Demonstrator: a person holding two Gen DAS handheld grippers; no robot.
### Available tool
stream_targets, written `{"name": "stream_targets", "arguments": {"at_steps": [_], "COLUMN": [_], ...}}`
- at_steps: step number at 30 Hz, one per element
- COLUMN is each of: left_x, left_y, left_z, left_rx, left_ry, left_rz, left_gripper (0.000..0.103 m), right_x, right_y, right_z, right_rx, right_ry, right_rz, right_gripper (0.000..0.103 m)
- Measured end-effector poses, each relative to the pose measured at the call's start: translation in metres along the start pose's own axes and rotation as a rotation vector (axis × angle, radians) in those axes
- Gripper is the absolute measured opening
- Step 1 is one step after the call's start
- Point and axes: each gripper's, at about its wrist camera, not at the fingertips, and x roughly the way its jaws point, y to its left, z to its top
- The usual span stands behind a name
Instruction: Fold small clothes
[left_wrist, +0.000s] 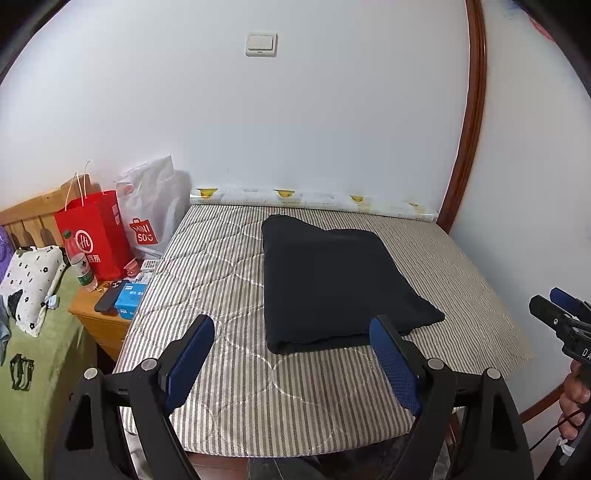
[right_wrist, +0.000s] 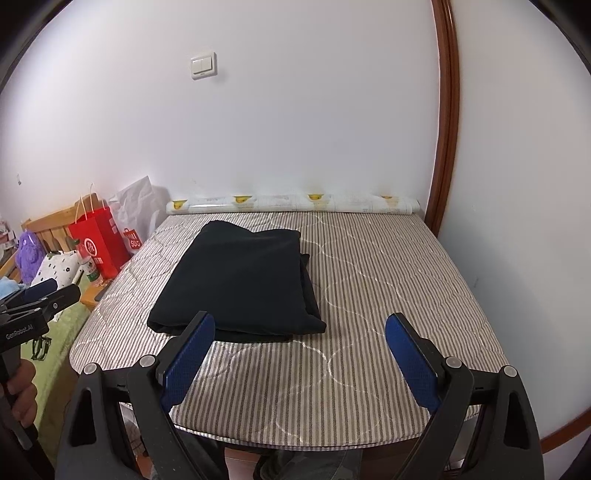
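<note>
While the dark garment (left_wrist: 332, 288) lies folded on the striped mattress (left_wrist: 221, 387), nearer its far end, both grippers hover above the near edge; the left gripper (left_wrist: 291, 332) is spread wide, empty. The right gripper (right_wrist: 300, 328) gapes likewise, grasping nothing.
</note>
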Motion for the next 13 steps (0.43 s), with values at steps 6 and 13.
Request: {"name": "stream_targets", "arguments": {"at_steps": [6, 13], "left_x": [-0.0001, 0.0001], "left_y": [-0.0003, -0.0015], "left_z": [-0.0001, 0.0010], "left_rx": [-0.002, -0.004], "left_ry": [0.003, 0.004], "left_rz": [-0.002, -0.002], "left_gripper": [0.085, 0.085], "right_x": [0.0015, 0.0028], "right_y": [-0.0063, -0.0085], "right_z": [-0.0003, -0.0008], "right_rx": [0.003, 0.006], "right_ry": [0.002, 0.004], "right_rz": [0.005, 0.009], "right_gripper": [0.093, 0.093]}}
